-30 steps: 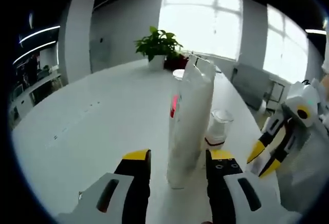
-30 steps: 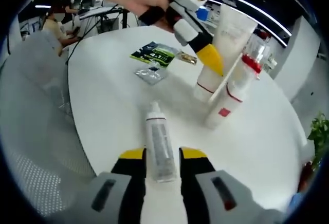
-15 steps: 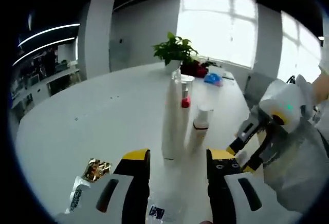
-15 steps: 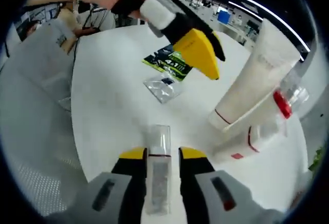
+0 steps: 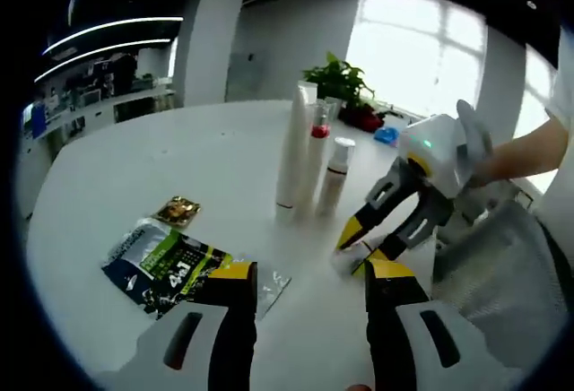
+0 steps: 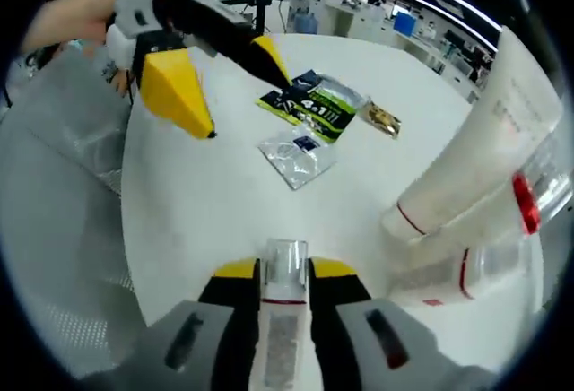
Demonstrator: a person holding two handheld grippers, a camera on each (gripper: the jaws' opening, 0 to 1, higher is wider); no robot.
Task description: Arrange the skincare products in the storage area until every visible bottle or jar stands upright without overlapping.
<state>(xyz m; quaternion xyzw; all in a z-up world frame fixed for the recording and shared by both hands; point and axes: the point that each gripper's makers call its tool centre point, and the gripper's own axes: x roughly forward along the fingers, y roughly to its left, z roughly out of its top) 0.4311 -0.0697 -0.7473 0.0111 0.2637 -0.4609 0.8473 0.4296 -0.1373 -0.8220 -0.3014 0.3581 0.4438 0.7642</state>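
Observation:
My right gripper is shut on a small white tube with a clear cap, whose cap points forward over the white table. In the left gripper view, the right gripper hovers low over the table with the tube at its tips. My left gripper is open with nothing between its jaws; it hangs above the table. A tall white tube, a red-capped bottle and a short white-capped bottle stand upright close together.
A green-black packet, a small gold sachet and a clear sachet lie flat on the table. A grey mesh chair stands at the table edge. A potted plant is at the far side.
My left gripper has pulled back from the tall white tube, which stays standing. My right gripper has closed on the small tube that lay on the table and raised it.

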